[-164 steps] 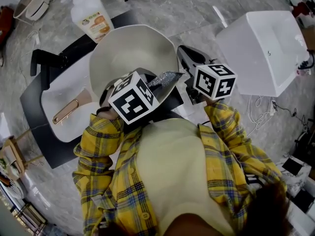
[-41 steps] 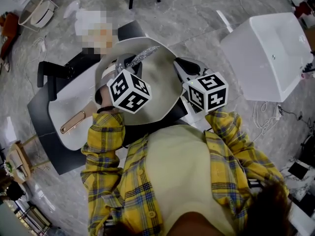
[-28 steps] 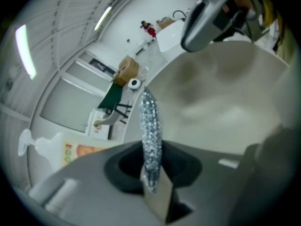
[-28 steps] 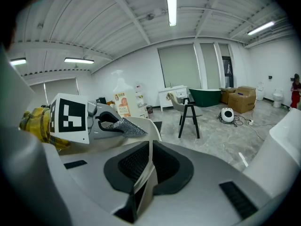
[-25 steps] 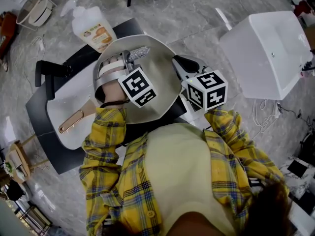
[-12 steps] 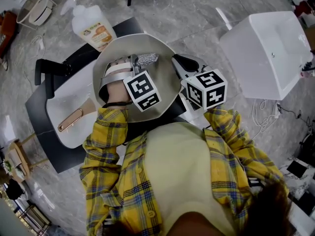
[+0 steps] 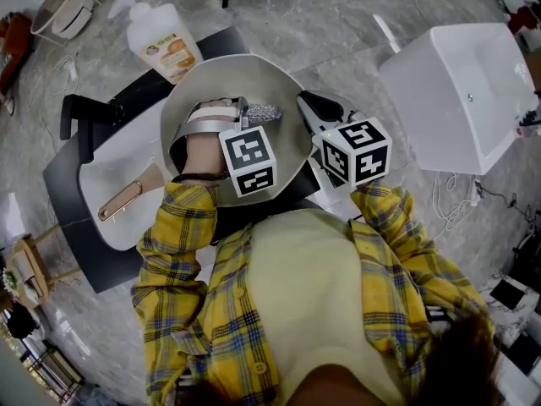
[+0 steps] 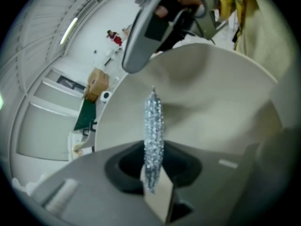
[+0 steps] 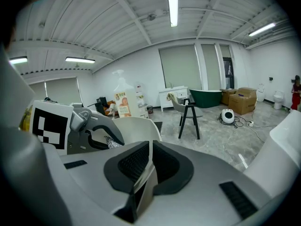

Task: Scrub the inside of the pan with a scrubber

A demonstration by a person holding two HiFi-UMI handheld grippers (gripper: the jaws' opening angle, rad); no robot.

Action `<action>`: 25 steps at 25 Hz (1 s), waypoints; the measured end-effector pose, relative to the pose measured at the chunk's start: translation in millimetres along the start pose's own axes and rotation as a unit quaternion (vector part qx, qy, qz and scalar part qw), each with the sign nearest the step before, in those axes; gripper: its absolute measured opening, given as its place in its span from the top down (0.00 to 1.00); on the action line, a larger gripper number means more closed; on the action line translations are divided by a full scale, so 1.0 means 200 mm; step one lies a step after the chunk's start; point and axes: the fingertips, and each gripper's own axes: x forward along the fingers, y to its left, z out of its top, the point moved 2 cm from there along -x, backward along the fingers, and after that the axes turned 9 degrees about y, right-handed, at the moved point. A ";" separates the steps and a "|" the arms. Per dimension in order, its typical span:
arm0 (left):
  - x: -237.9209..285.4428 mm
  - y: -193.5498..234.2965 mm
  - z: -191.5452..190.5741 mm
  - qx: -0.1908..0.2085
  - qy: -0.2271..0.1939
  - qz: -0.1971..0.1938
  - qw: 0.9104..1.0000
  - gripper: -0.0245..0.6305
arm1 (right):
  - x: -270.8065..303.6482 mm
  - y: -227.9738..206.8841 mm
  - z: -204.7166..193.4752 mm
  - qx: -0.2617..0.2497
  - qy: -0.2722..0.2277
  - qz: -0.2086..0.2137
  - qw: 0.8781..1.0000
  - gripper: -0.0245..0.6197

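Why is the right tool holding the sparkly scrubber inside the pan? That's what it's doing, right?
Not quite. It is the left tool that holds the sparkly scrubber inside the pan, not the right one. The left gripper view shows the scrubber pinched between its jaws. The right tool grips the pan's edge.

The pan [image 7: 279,79] is pale cream inside, and the scrubber [image 7: 264,112] is glittering silver. The left gripper [image 7: 248,112] and right gripper [image 7: 307,101] are grey, each with a white cube printed with black square markers. The sleeve [image 7: 177,227] is yellow plaid crossed by dark blue lines. The bottle [image 7: 161,28] is white with an orange label. The floor [image 7: 338,15] is grey and marble-veined.
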 end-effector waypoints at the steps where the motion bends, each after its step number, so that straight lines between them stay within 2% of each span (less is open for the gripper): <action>1: 0.00 -0.01 0.00 0.006 0.001 -0.003 1.000 0.83 | 0.00 0.00 0.00 0.000 0.000 0.000 1.000 0.94; 12: -0.04 -0.10 -0.01 0.077 -0.007 -0.040 0.996 0.83 | 0.00 0.02 0.00 -0.017 0.004 0.002 1.000 0.94; 18: -0.10 -0.17 -0.01 0.131 -0.021 -0.064 0.989 0.83 | 0.02 0.05 0.00 -0.031 0.008 0.006 0.999 0.94; 25: -0.16 -0.27 -0.04 0.159 -0.033 -0.102 0.981 0.83 | 0.02 0.05 -0.01 -0.029 0.007 0.006 1.000 0.94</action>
